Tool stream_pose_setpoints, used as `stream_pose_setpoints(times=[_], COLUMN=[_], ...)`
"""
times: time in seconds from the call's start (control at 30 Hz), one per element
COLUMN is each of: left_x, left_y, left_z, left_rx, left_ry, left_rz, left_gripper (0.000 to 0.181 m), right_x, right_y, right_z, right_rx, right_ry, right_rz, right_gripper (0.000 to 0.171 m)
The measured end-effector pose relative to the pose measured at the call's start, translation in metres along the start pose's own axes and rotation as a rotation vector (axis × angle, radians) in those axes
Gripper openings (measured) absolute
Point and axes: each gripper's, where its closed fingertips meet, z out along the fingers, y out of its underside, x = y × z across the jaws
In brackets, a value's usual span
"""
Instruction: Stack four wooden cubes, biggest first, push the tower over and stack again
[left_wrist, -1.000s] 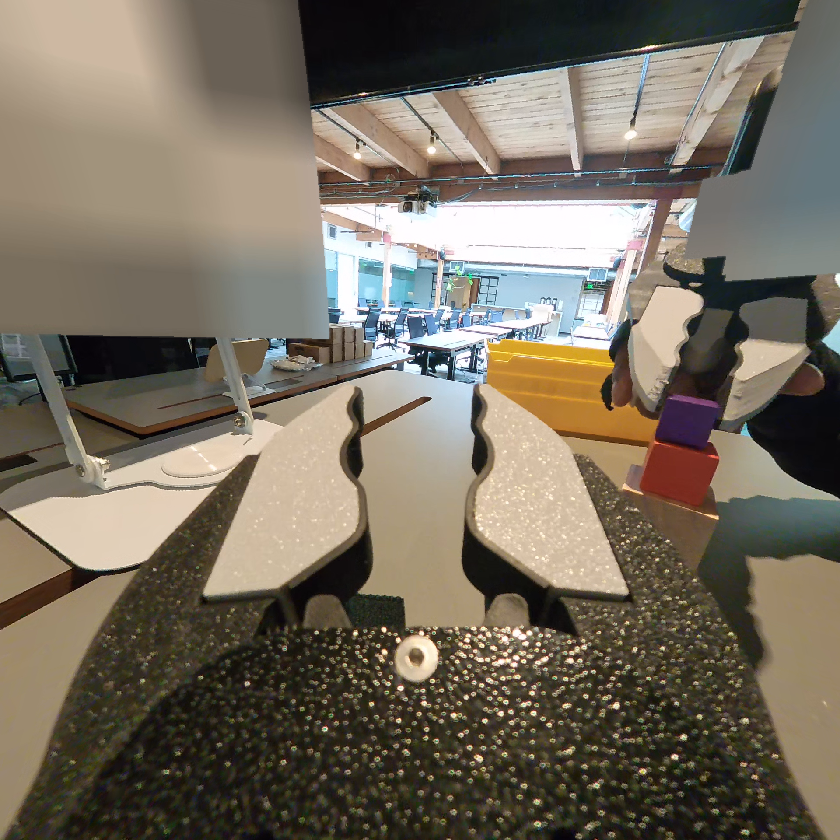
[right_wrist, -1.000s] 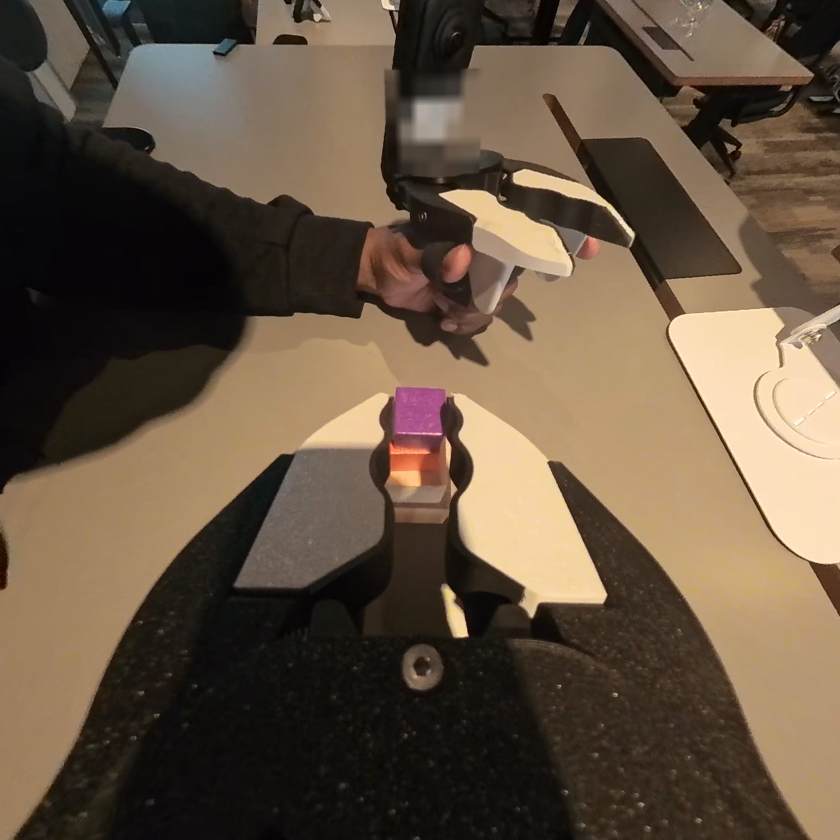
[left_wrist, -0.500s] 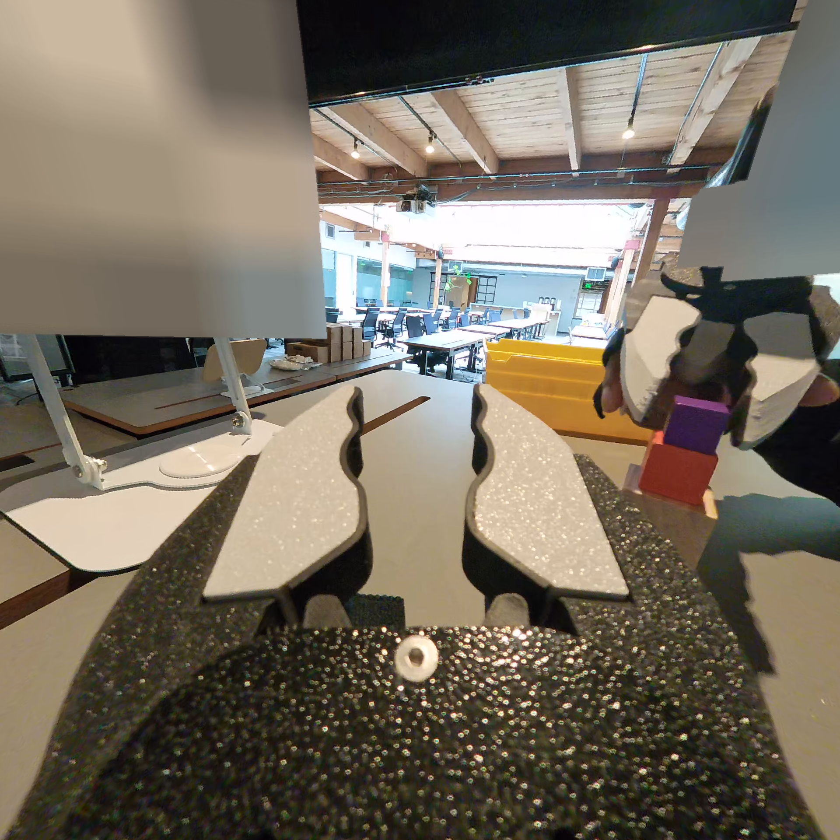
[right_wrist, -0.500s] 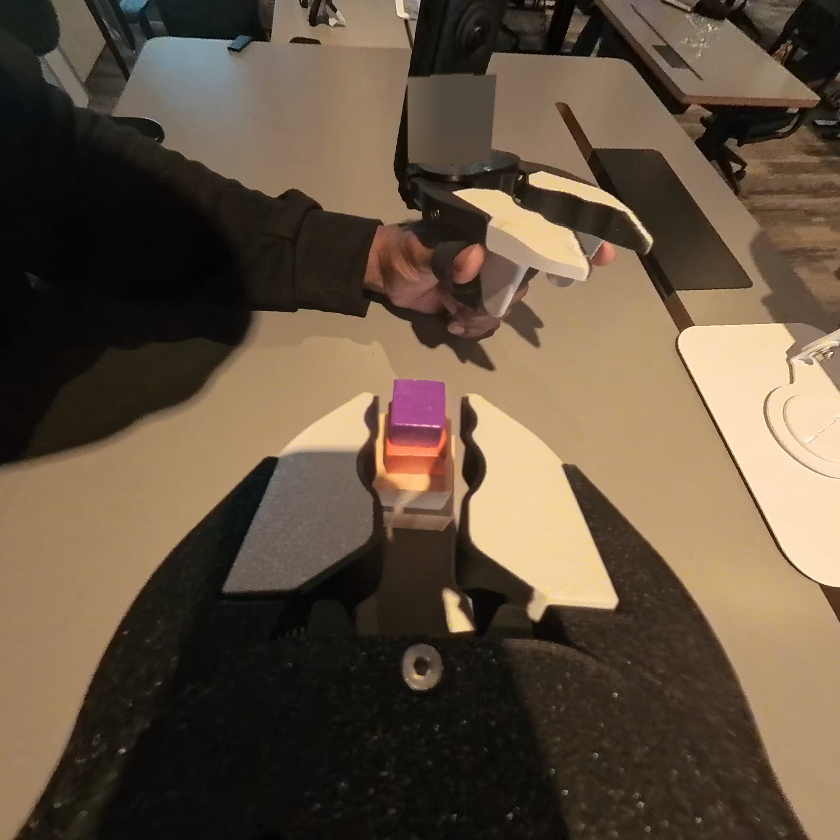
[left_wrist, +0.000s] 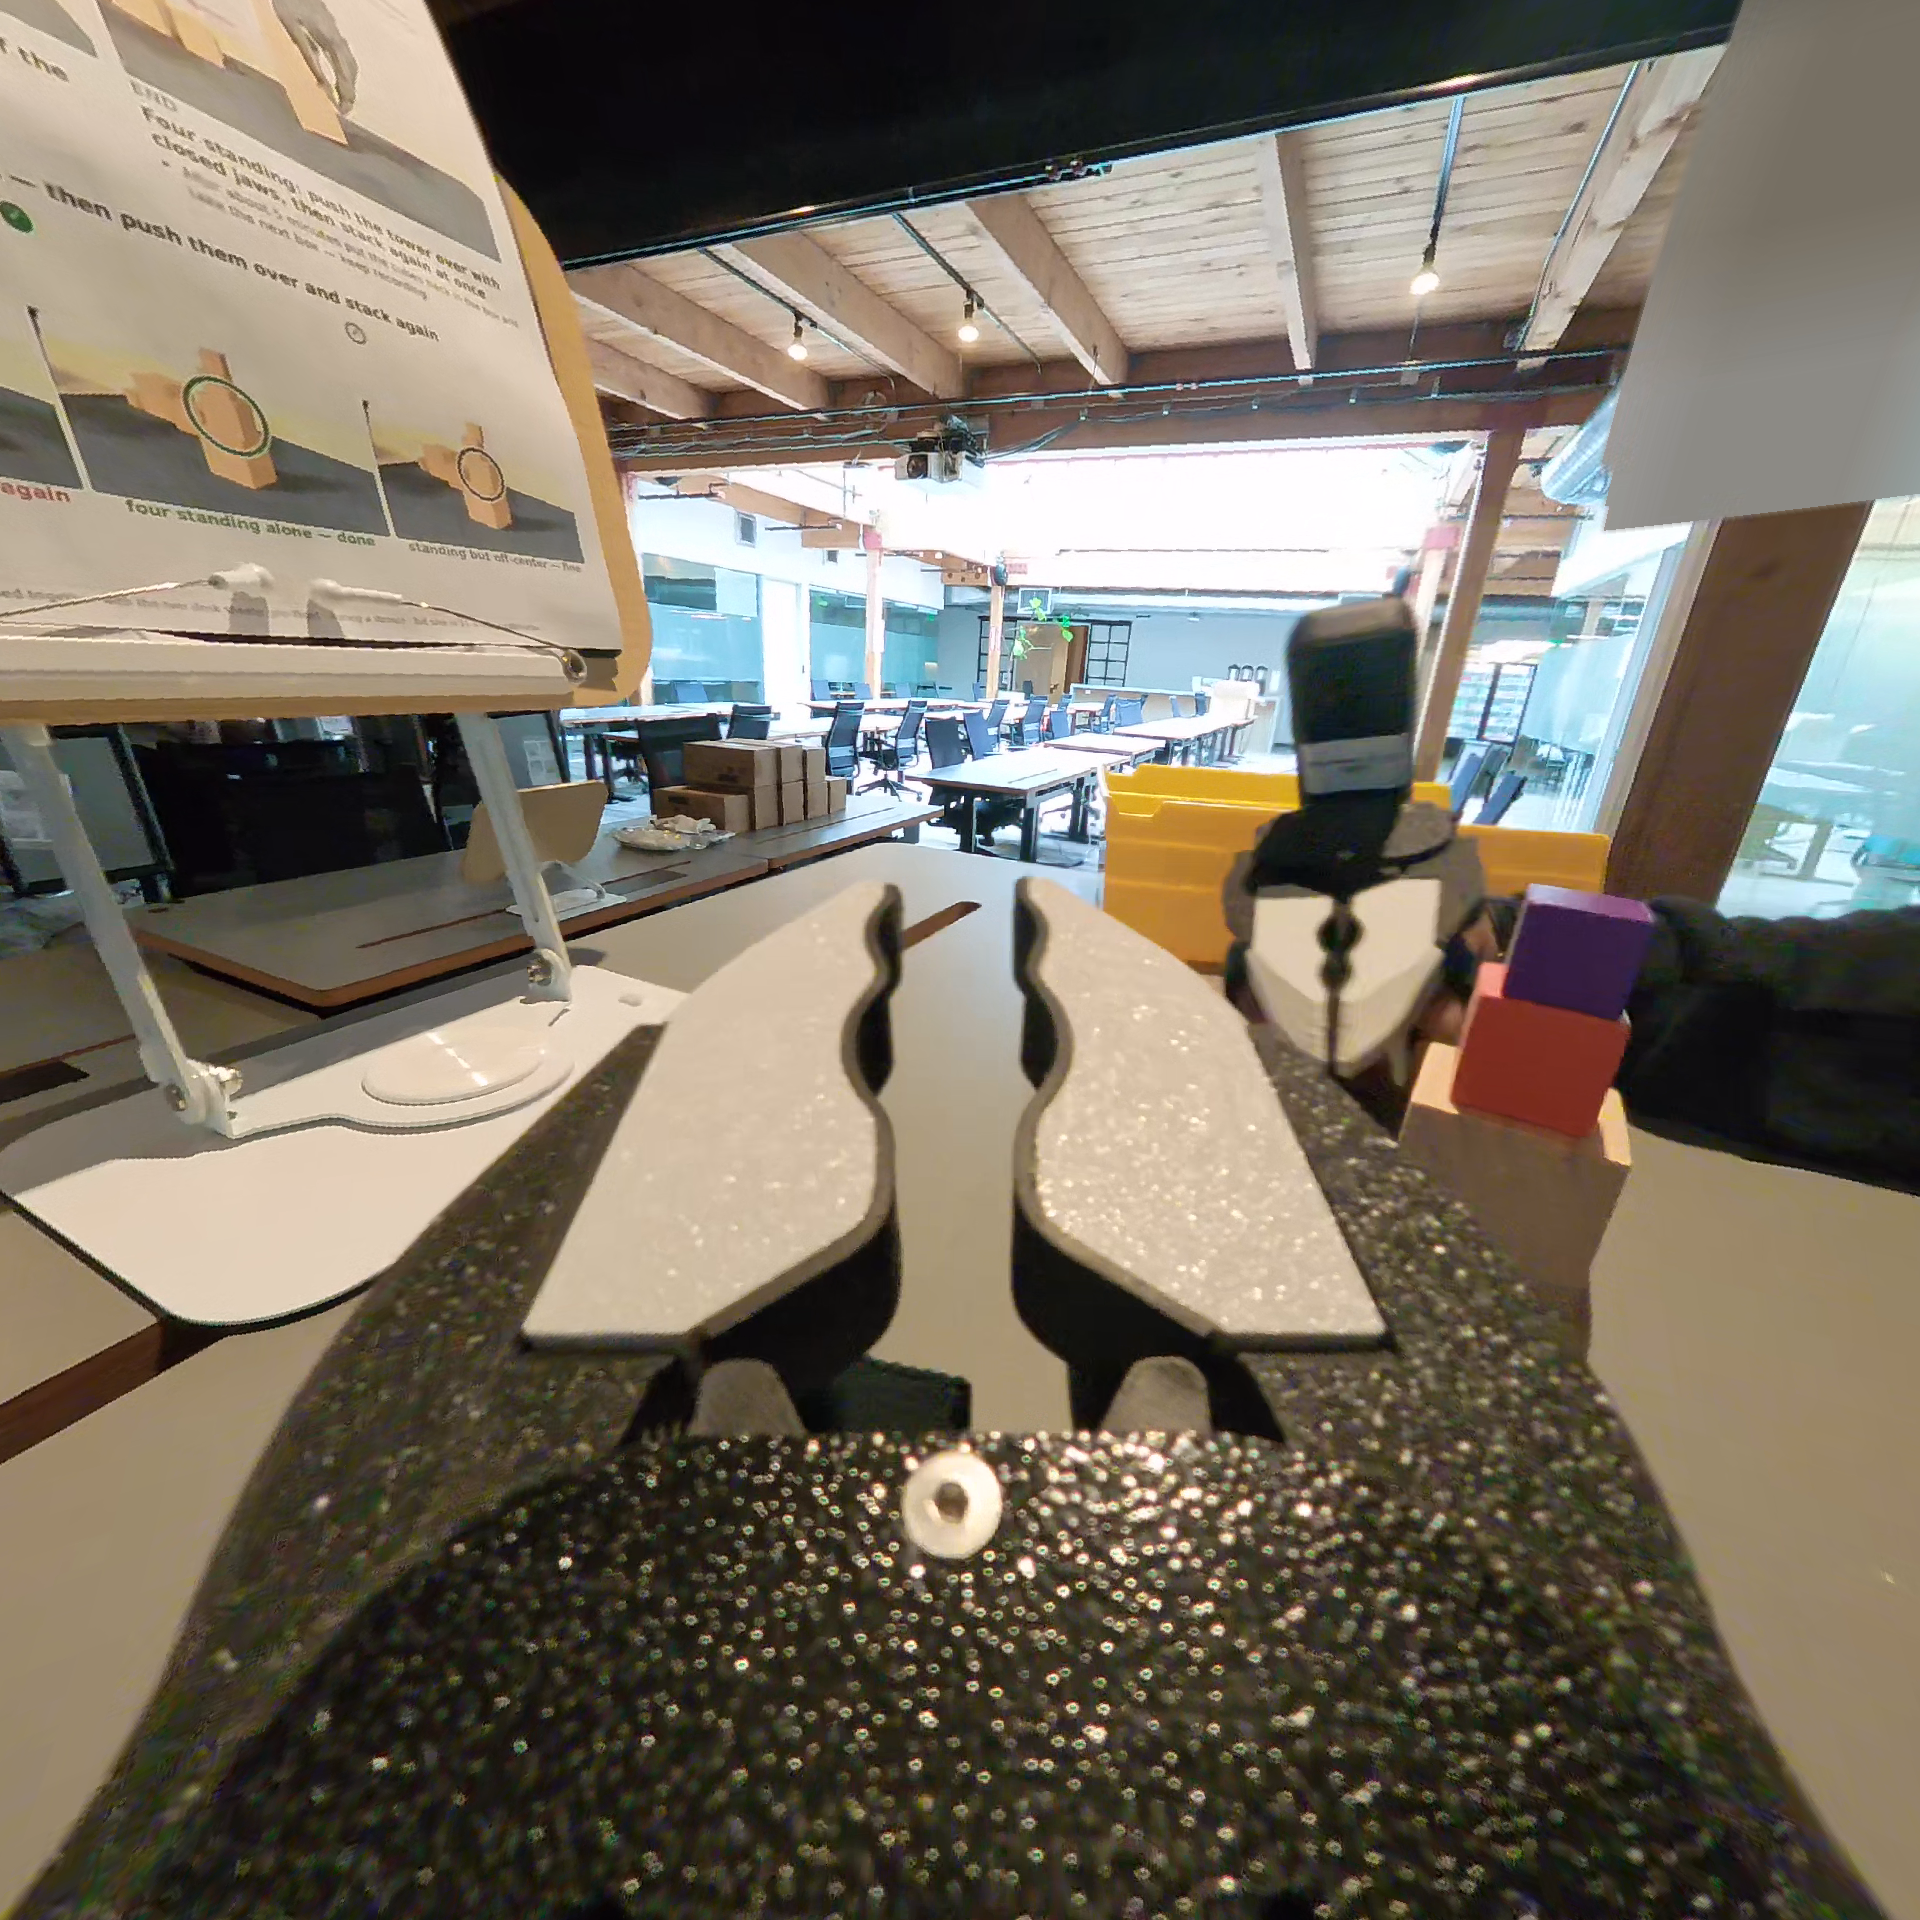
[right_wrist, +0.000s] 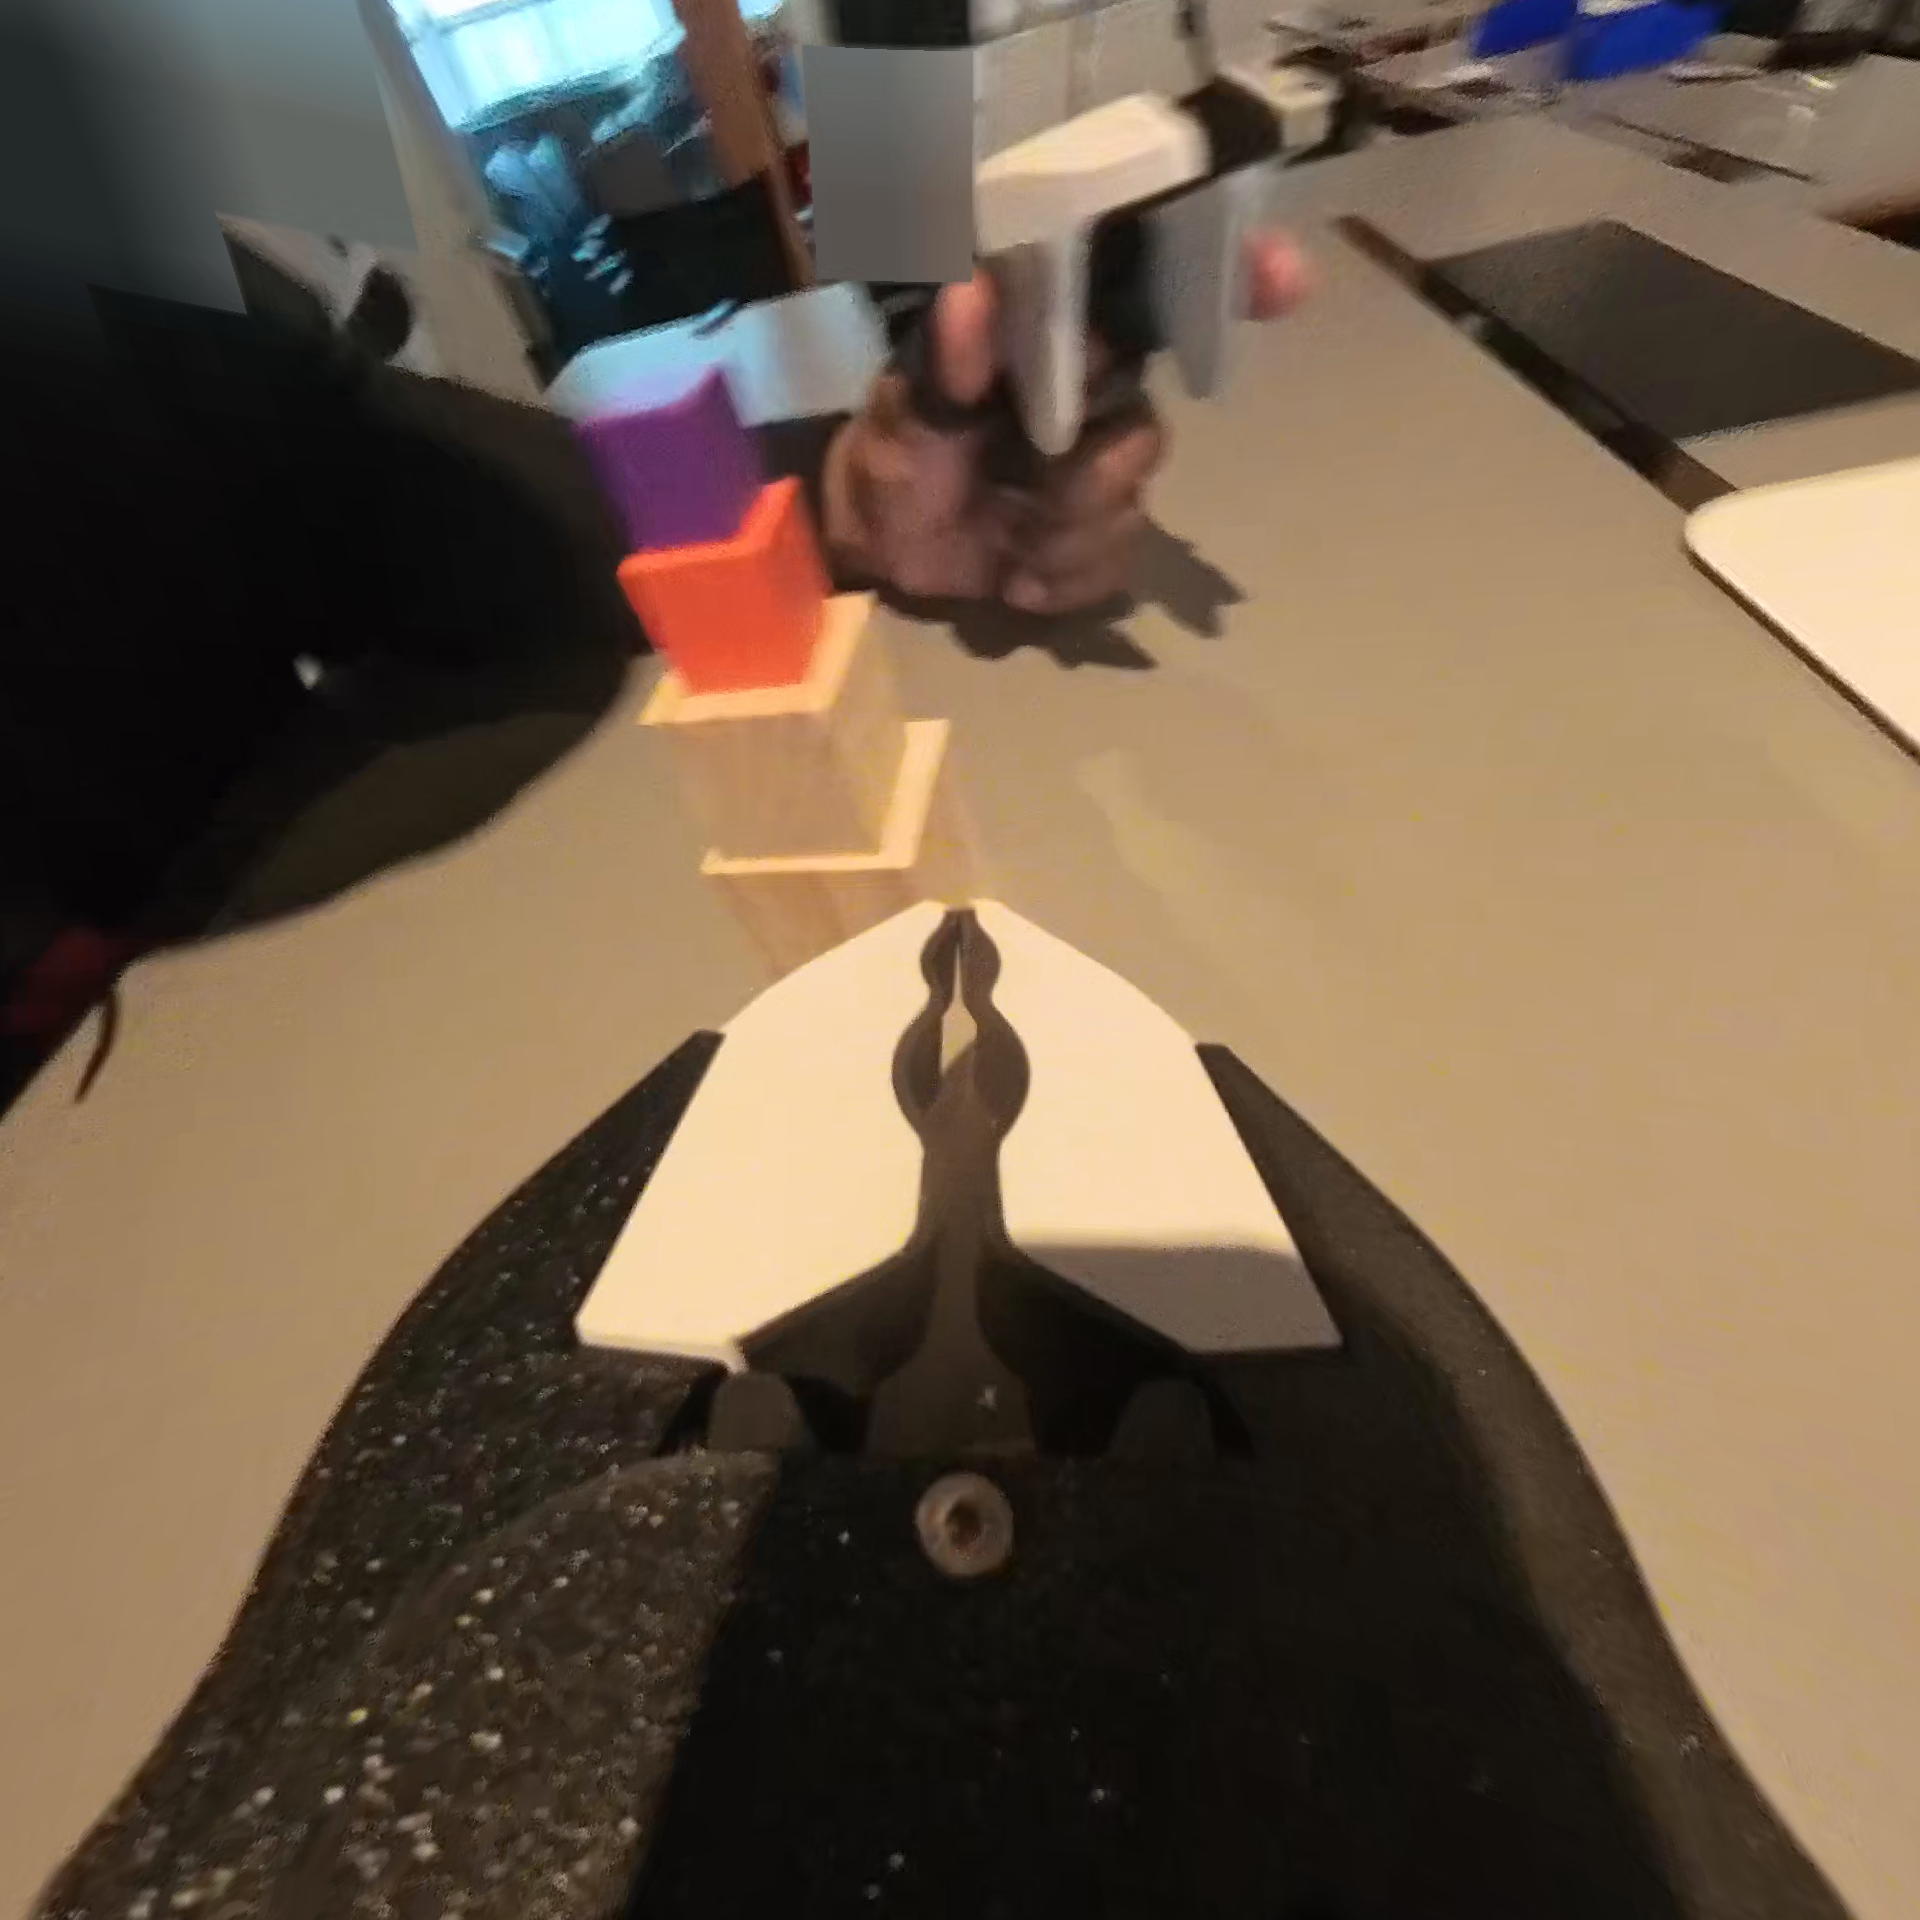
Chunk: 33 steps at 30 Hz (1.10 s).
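- tower of four wooden cubes (right_wrist: 774, 665) stands on the grey table (right_wrist: 1455, 831), purple cube (right_wrist: 670, 468) on red cube (right_wrist: 732, 597) on two bare wood cubes, the largest cube (right_wrist: 831, 894) at the bottom; in the right wrist view it looks to lean left, though blur makes that uncertain.
- handling, as a judgement: stiff, light blocks with smooth faces that likely slide on each other; nothing fragile. for restacking, take each by two opposite flat sides.
- left to right in the left wrist view: an instruction sheet on a white stand (left_wrist: 312, 1039), then the left gripper (left_wrist: 951, 914) with jaws parted and empty, then the right gripper (left_wrist: 1335, 987), then the stack at the right edge.
- right gripper (right_wrist: 961, 920) is clenched, tips together on nothing, pointed at the base cube and just beside it.
- room: the table is bare to the right of the tower; a dark sleeve (right_wrist: 312, 582) lies close on its left, and the hand (right_wrist: 997, 499) with the other gripper sits just behind.
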Motion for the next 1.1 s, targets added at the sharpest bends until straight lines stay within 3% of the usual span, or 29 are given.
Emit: stream_pose_setpoints(times=[0.1,0.37,0.5,0.7,0.8,0.87,0.93,1.0,1.1], left_x=[0.003,0.015,0.006,-0.021,-0.022,-0.020,-0.019,-0.020,-0.020], left_y=[0.003,0.025,0.012,-0.004,-0.002,-0.001,-0.001,-0.002,-0.002], left_z=[0.002,0.017,0.009,-0.012,-0.010,-0.009,-0.009,-0.010,-0.010], left_rx=[-0.023,-0.179,-0.093,0.003,-0.007,-0.019,-0.017,-0.011,-0.006], left_ry=[-0.001,0.001,-0.031,-0.108,-0.096,-0.087,-0.084,-0.085,-0.086], left_rz=[0.034,0.165,0.106,0.006,-0.015,-0.008,-0.006,-0.013,-0.011], left_gripper=[0.000,0.000,0.000,0.000,0.000,0.000,0.000,0.000,0.000], right_x=[0.019,0.050,0.040,0.055,0.057,0.029,-0.019,-0.025,-0.018], right_y=[-0.016,-0.015,-0.018,-0.018,-0.017,-0.021,-0.017,-0.009,-0.014], right_z=[-0.001,0.003,0.018,-0.004,-0.004,0.017,0.038,0.045,0.040], right_rx=[0.101,0.068,0.055,0.125,0.142,0.125,0.052,-0.016,0.028], right_ry=[0.080,0.327,0.368,0.697,0.656,0.426,0.183,0.202,0.215], right_rz=[0.013,0.031,-0.011,0.079,0.136,0.070,-0.135,-0.234,-0.171], right_gripper=[0.000,0.000,0.000,0.000,0.000,0.000,0.000,0.000,0.000])
